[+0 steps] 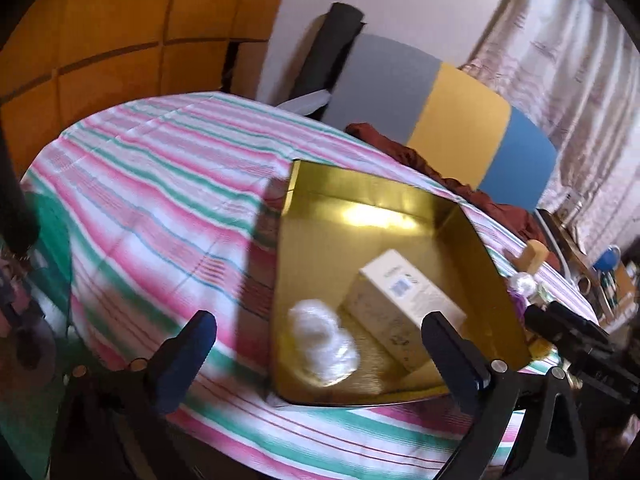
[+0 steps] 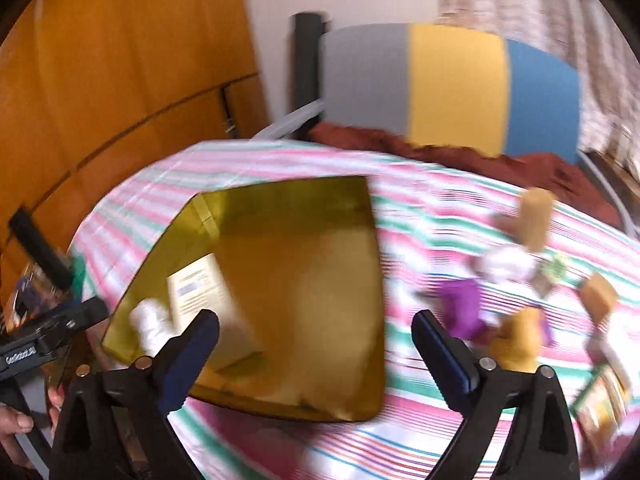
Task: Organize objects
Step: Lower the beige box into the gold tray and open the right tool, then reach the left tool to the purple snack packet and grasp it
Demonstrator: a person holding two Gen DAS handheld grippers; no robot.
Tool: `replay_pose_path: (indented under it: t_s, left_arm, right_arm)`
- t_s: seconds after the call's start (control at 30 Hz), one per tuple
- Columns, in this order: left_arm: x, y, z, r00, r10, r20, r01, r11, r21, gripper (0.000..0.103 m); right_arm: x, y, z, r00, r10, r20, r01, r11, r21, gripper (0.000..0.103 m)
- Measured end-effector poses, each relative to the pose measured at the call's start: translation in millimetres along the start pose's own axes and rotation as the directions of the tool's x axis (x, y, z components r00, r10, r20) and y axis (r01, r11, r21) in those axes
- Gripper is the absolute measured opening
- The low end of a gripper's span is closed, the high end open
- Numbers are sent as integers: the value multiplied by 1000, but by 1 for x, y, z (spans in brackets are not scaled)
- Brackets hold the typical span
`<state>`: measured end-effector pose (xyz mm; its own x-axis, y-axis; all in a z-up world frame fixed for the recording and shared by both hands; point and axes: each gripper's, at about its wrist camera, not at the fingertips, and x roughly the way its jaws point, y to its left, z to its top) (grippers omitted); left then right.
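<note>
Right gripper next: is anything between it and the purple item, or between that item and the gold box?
Nothing visible blocks either path. The right gripper hangs open, and the purple item lies just ahead on bare striped cloth. The gold box sits open-topped beside it; its near wall must be cleared.

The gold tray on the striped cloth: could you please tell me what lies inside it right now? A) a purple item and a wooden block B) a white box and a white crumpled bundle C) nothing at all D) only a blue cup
B: the gold tray holds a white box and beside it a white crumpled bundle; the purple item lies outside on the cloth.
</note>
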<state>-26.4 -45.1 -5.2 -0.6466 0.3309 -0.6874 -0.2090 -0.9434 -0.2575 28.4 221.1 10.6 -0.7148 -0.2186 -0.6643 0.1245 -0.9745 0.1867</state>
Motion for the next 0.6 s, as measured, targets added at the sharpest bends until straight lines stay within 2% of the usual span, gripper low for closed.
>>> replay_pose_path:
  t_s: [0.17,0.3,0.37,0.5,0.6]
  left_arm:
    - [-2,-28,6,998,-67,-2,67,995,71,103]
    - [-2,-64,6,993,-120,-5,119,978,171,103]
    - [-1,-86,5,985,-170,-31,172,960,222,103]
    - [9,-121,3,973,-207,-100,228,933,278,103]
    - [21,-148,2,965,-210,-157,249,920,302,103]
  right_arm:
    - [-28,-73,-5,986,-163,19,160,981,105,101]
    - [-34,-134,-13,954,-298,-45,301,942,149,102]
    - [-36,-160,-17,930,-360,-76,367,919,141,102]
    - [-35,-193,-15,907,-403,-123,416,903,106,102]
    - [-27,-205,-14,888,-438,-145,448,893,50,102]
